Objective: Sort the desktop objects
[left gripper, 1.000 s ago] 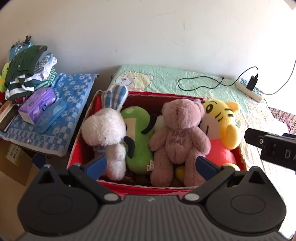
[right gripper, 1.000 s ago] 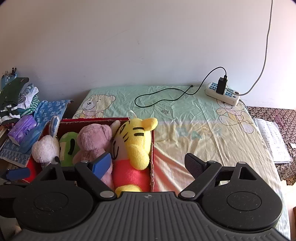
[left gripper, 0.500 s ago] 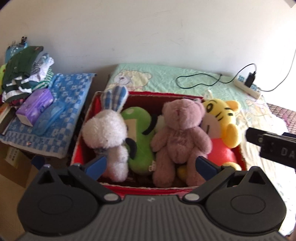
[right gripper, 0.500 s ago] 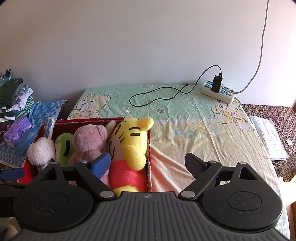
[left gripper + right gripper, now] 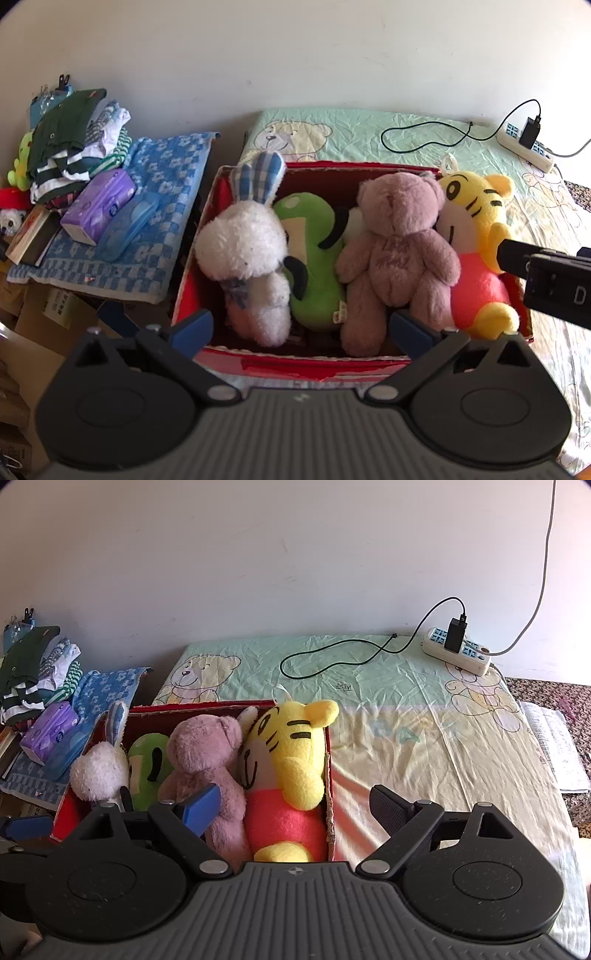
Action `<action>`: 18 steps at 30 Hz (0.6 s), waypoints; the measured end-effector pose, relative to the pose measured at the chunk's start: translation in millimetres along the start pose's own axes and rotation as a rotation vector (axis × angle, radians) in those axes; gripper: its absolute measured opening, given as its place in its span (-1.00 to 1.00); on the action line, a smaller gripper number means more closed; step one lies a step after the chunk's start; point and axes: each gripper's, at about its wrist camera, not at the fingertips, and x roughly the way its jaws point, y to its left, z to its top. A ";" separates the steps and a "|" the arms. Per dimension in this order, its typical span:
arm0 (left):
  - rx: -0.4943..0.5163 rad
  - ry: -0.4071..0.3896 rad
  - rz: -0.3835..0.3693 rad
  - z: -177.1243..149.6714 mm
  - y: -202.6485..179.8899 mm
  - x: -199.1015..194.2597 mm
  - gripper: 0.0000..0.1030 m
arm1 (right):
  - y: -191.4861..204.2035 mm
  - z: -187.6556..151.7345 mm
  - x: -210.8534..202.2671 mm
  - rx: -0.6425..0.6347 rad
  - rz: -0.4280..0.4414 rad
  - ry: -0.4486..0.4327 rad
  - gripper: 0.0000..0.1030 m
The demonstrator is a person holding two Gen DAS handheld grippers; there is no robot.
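I'm looking down both cameras at a bed covered with a pale green bear-print sheet [image 5: 406,716]. A white power strip [image 5: 458,653] lies at the far edge by the wall, a black charger plugged into it, its black cable [image 5: 332,661] looping loose across the sheet. Off to my left there's a blue checked towel [image 5: 155,206] carrying a purple tissue pack [image 5: 98,206], a blue case [image 5: 127,227] just beside it, and a heap of folded clothes [image 5: 74,140] behind. Papers [image 5: 554,746] lie off the bed's right edge.

Nothing blocks the red box [image 5: 295,363], which stands on the left part of the sheet, directly ahead of the left tongs [image 5: 299,328]. Four soft toys are packed in side by side, touching: a white rabbit [image 5: 243,254] with checked blue ears, a green plush [image 5: 314,266] with black patches, what animal it is I can't quite make out, a pink bear [image 5: 395,254] sitting upright, and a yellow tiger [image 5: 476,236] in a red-orange top against the right wall.

Left tongs are spread wide with nothing between them, hovering over the box's near rim. Right tongs [image 5: 291,806] are spread just as wide, also empty, straddling the box's right wall, one blue pad in front of the bear.
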 end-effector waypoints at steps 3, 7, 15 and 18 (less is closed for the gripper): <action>0.001 -0.003 0.003 -0.1 1.6 1.0 0.99 | 2.5 0.2 1.2 -0.007 0.003 0.002 0.74; 0.008 -0.030 0.017 -0.2 3.1 -0.9 0.98 | 3.7 -0.6 1.7 -0.014 -0.002 -0.004 0.74; -0.009 -0.051 0.019 4.8 9.7 0.0 0.98 | 8.8 0.8 1.3 -0.023 0.004 -0.014 0.74; -0.011 -0.058 0.007 6.4 13.2 0.7 0.98 | 9.0 0.7 2.5 -0.020 -0.003 -0.017 0.74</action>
